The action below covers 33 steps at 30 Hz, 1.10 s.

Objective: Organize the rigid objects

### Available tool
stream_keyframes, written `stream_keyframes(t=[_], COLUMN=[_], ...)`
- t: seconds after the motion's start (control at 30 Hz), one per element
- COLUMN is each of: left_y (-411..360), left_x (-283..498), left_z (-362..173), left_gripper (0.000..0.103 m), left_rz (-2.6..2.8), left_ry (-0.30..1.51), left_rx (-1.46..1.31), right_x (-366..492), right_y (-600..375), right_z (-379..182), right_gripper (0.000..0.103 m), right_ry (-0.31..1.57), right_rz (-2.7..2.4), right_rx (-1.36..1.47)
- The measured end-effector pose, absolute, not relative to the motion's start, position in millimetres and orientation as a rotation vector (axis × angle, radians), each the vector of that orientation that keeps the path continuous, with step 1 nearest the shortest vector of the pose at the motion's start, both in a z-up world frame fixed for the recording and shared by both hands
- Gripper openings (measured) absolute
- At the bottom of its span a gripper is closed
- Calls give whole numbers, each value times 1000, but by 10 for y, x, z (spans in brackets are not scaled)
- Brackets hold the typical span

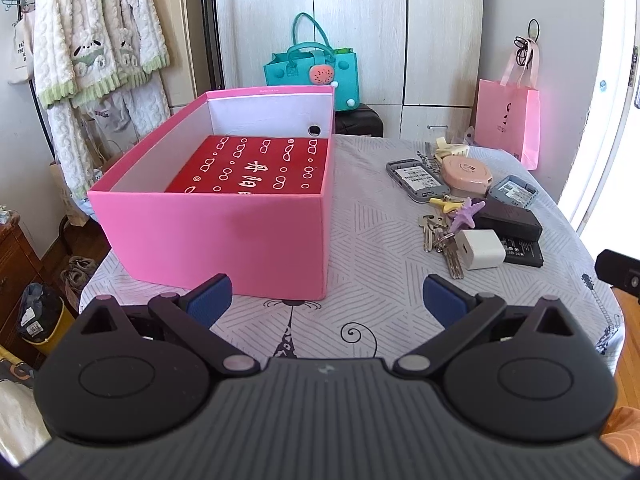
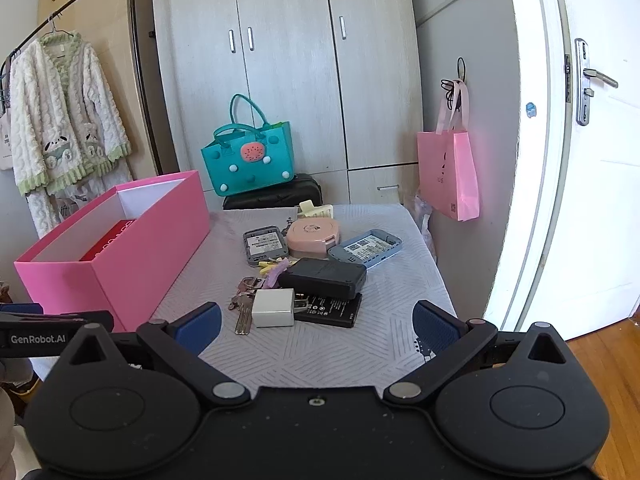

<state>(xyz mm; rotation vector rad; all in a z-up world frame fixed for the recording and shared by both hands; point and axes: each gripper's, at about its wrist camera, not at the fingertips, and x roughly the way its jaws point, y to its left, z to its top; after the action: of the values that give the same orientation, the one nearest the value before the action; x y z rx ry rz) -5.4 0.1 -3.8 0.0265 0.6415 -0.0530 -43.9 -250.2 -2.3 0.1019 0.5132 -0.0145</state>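
Note:
An open pink box (image 1: 224, 236) (image 2: 120, 264) stands on the table's left half with a red patterned box (image 1: 256, 168) inside. To its right lies a pile of small items: a white charger (image 1: 480, 249) (image 2: 274, 307), keys (image 1: 438, 236) (image 2: 242, 308), a black box (image 1: 508, 218) (image 2: 324, 278) on a flat battery (image 2: 332, 312), a round pink case (image 1: 466, 171) (image 2: 314, 236), and two phone-like devices (image 1: 418, 179) (image 2: 366, 247). My left gripper (image 1: 326, 300) is open and empty before the pink box. My right gripper (image 2: 316, 326) is open and empty just short of the charger.
The table has a grey patterned cloth (image 1: 372, 216). A teal bag (image 2: 248, 156) on a black case and a wardrobe stand behind it. A pink paper bag (image 2: 452, 172) hangs at the right by a white door. Robes (image 1: 96, 40) hang at the left.

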Motion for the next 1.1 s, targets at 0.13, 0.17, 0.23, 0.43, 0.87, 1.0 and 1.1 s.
stream_keyframes(t=[0.13,0.17,0.23,0.43,0.87,1.0,1.1], left_y=[-23,-28,-36,-45,-26,-22,-24], left_x=[-41,-36,-27,0,47,58,60], left_z=[-56,-60,-70,-86,-118,-117,-118], left_gripper=[103,103,103,103,103,103,103], left_rz=[-55,-55,-56,-62,-53,-52,-52], left_ry=[648,650,653,659,673,674,674], left_rx=[35,37,40,46,50,50,50], right_x=[-430,-424,-416,-413,-355,-355,-349], right_y=[-2542,-2551,-2566,-2577,-2521,-2514,-2510], right_z=[-38,-44,-55,-55,-50,-42,-37], right_gripper=[103,103,103,103,103,103,103], right_ry=[519,522,528,532,534,526,527], right_rz=[-26,-27,-26,18,0,-2,-3], right_rx=[108,110,120,146,100,93,90])
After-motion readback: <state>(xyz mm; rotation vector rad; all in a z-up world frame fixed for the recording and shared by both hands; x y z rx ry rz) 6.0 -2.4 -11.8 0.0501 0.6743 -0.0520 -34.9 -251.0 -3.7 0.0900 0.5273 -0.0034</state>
